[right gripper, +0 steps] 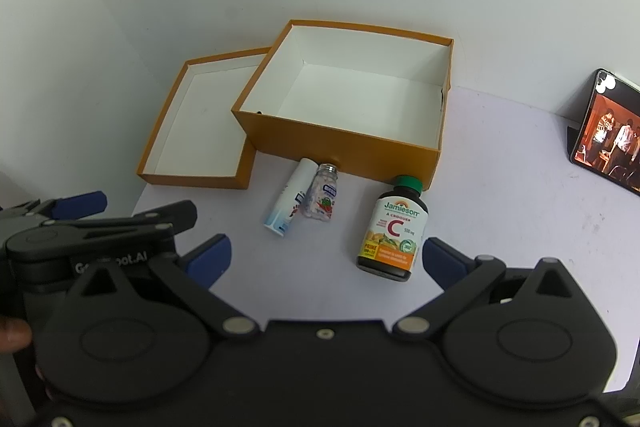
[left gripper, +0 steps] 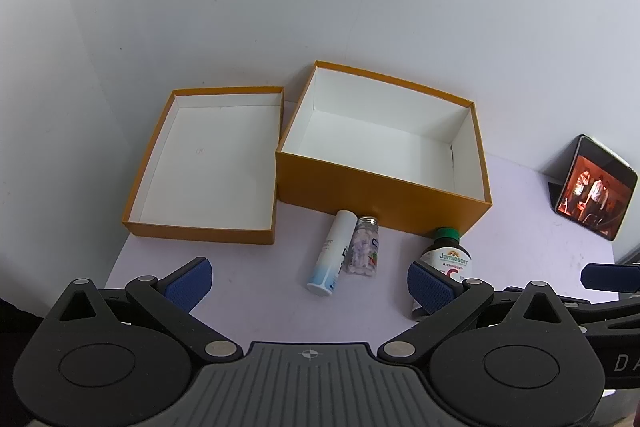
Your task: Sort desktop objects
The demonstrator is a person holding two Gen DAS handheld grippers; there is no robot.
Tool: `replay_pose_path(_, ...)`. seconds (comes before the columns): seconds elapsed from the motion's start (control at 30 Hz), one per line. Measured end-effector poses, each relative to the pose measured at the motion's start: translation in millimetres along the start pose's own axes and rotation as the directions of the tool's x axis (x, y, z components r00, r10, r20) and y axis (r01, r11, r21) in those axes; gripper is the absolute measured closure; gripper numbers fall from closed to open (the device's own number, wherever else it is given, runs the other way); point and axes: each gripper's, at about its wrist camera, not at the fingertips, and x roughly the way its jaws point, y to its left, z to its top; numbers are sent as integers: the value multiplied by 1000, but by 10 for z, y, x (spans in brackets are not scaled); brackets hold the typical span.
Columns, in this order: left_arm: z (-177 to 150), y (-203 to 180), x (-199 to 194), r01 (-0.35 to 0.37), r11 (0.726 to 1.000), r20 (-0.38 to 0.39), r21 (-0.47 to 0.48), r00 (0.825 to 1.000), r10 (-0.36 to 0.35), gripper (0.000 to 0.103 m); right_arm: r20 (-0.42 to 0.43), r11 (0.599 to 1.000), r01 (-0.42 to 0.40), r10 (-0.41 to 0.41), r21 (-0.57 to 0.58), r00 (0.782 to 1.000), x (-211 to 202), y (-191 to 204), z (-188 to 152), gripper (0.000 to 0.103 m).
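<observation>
Both my left claw (left gripper: 308, 283) and right claw (right gripper: 326, 255) are spread wide and hold nothing, so next I must pinch the dark round vitamin bottle (right gripper: 392, 227) lying on the counter (right gripper: 500, 187) by the deep orange cardboard box (right gripper: 340, 143).

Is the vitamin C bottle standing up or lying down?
Lying down. The vitamin C bottle rests on its side on the table, label up, green cap toward the orange box.

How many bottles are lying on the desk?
3, all lying in front of the orange box: a white tube, a clear pill bottle touching its right side, and the Jamieson vitamin C bottle further right. Neither box appears to hide others.
</observation>
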Motion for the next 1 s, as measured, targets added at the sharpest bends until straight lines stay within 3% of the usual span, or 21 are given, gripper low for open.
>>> replay_pose_path(1.0, 371, -704, 1079, -9, 1000, -7, 15, 1000, 9, 0, -11, 1000, -3, 3, 14, 1000, 84, -81, 28, 0)
